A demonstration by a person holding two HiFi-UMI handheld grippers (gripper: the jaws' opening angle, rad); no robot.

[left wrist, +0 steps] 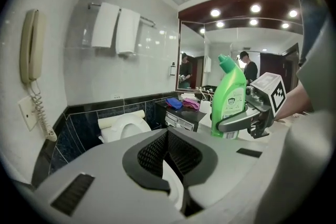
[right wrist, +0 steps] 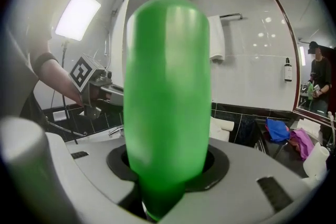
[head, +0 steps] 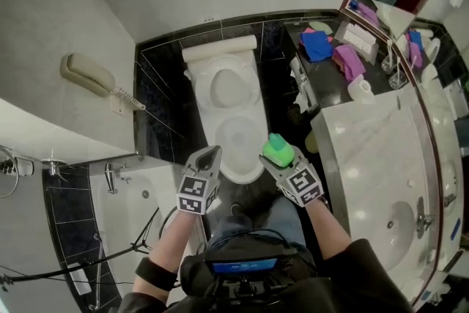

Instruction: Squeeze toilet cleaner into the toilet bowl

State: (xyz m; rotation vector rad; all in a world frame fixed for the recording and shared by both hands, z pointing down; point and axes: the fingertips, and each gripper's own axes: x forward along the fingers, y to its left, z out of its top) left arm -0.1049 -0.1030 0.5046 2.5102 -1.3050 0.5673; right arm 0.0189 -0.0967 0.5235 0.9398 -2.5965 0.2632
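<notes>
**Left gripper** (head: 208,156): your pale grey moulded shell; black cross-ribbed pads (left wrist: 153,155); black rectangular slots (left wrist: 73,194) set in casing.

**Marker cube** (head: 192,196): sits at rear of shell; white faces, black square-pattern codes.

**Right gripper** (head: 278,155): same grey shell, matching second cube (head: 305,185); left gripper view shows bare metal fittings and grey curved lever under that cube.

**Clothing:** you wear dark top (head: 366,278) with short sleeves, black band (head: 156,273) on left forearm, blue jeans (head: 253,225).

**Chest unit** (head: 244,265): black housing, blue-lit strip; thin black cables (head: 242,237) loop above it.
</notes>
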